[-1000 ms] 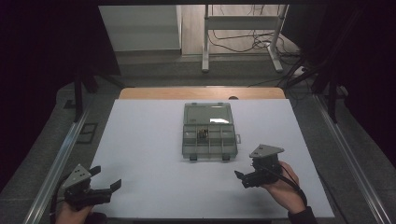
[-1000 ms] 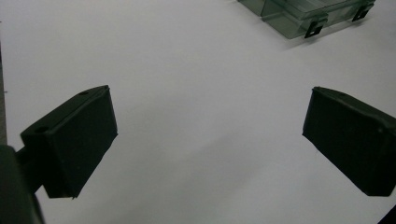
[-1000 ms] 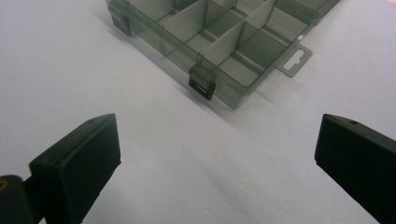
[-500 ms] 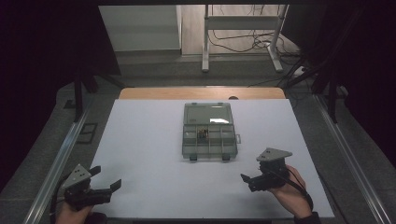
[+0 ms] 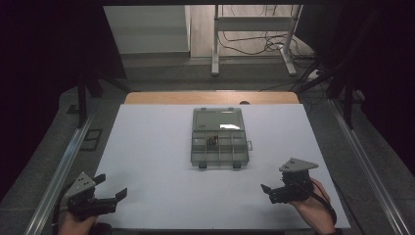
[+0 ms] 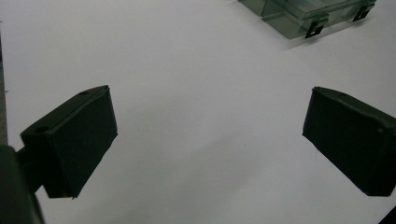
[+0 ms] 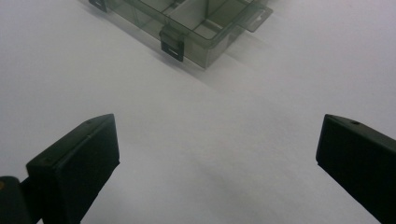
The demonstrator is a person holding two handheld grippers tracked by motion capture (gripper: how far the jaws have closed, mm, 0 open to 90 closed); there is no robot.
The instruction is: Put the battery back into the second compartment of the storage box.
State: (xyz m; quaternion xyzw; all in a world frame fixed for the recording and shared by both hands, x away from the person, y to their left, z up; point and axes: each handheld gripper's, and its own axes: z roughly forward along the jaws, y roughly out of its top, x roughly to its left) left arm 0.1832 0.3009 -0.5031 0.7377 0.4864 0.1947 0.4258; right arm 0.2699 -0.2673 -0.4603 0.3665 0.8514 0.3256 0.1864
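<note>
While left claw (image 5: pixel 110 192) stays put, right claw (image 5: pixel 266 190) retreats from organizer box (image 5: pixel 219 137).

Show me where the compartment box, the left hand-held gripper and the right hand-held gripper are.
compartment box (image 5: pixel 219 137), high view, on its divided middle.
left hand-held gripper (image 5: pixel 110 187), high view, midway between its fingertips.
right hand-held gripper (image 7: pixel 217 163), right gripper view, midway between its fingertips.
</note>
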